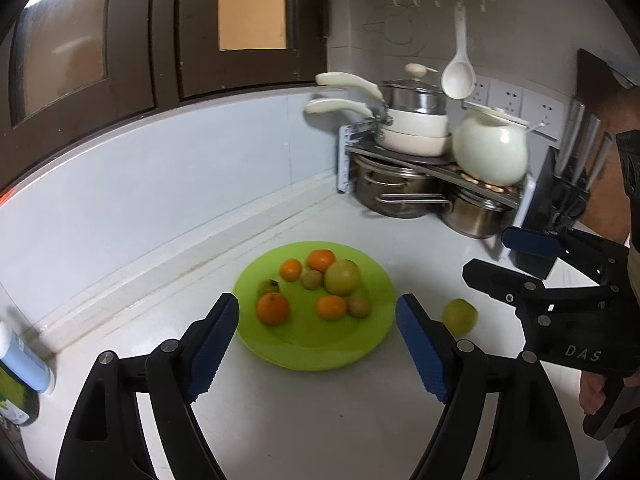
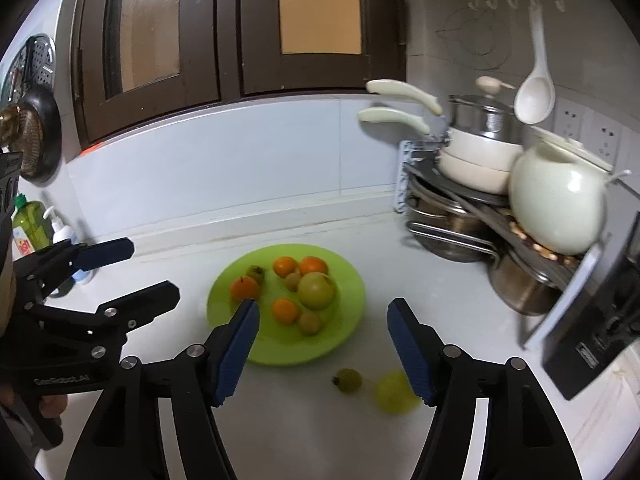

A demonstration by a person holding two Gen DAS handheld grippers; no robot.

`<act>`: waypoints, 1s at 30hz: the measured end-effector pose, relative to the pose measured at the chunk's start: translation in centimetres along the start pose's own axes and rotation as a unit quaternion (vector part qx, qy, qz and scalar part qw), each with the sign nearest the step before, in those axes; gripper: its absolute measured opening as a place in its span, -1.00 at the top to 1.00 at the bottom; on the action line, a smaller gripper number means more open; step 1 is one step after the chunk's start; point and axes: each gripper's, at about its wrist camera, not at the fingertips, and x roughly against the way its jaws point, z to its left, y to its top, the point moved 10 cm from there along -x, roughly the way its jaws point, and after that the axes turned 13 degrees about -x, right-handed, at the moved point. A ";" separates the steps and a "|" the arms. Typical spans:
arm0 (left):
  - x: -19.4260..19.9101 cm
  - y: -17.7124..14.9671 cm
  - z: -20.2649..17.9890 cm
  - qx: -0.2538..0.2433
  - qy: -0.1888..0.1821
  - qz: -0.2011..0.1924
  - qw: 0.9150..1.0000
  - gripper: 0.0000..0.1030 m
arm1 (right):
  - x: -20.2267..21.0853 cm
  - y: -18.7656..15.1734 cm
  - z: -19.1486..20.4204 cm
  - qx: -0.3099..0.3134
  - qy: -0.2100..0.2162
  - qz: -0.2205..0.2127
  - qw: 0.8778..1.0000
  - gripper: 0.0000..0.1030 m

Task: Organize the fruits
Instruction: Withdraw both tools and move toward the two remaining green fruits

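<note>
Left wrist view: the left hand-held gripper [image 1: 317, 316] stands spread, nothing between its blue pads [image 1: 424, 346], above the white surface [image 1: 280, 420]. Past its fingertips lies a green plate [image 1: 312, 348] bearing four oranges [image 1: 273, 308], a large green fruit [image 1: 342, 277], two small brown fruits [image 1: 358, 306] and a small dark-tipped fruit [image 1: 269, 286]. One yellow-green fruit [image 1: 460, 316] lies on the surface just right of the plate, partly behind the right finger. Further right, the right hand-held gripper [image 1: 496, 256] shows from the side, jaws apart and empty, a hand [image 1: 592, 392] under its body. In the corner stands a rack [image 1: 400, 156] with pots and a pale jar [image 1: 490, 154].

Right wrist view: the right hand-held gripper [image 2: 322, 312] is spread and empty, over the near rim of the plate [image 2: 348, 312]. The same fruits lie on the plate. Two fruits lie off it on the surface [image 2: 300, 432] near the plate's front rim: a small dark one [image 2: 347, 380] and a blurred yellow-green one [image 2: 394, 394] beside the right finger. At left, the left hand-held gripper [image 2: 154, 270] is open and empty.
</note>
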 end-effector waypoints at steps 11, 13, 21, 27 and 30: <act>-0.7 -0.4 -4.3 -0.012 -0.031 0.010 0.999 -0.59 | 2.3 -1.4 -3.8 -0.010 -0.031 -0.005 0.999 -0.30; -1.3 -0.5 -5.2 -0.014 -0.038 0.016 0.999 -0.59 | 2.3 -1.9 -4.6 -0.013 -0.036 0.000 0.999 -0.30; -3.5 -0.8 -8.2 -0.051 -0.070 0.017 0.996 -0.58 | 0.8 -3.5 -7.6 -0.026 -0.045 0.027 0.998 -0.30; -5.8 -1.6 -9.8 -0.084 -0.098 0.018 0.991 -0.57 | -0.8 -4.9 -9.3 -0.036 -0.054 0.045 0.997 -0.30; -7.0 -2.0 -10.4 -0.097 -0.106 0.023 0.989 -0.51 | -1.8 -5.6 -9.7 -0.038 -0.053 0.056 0.996 -0.30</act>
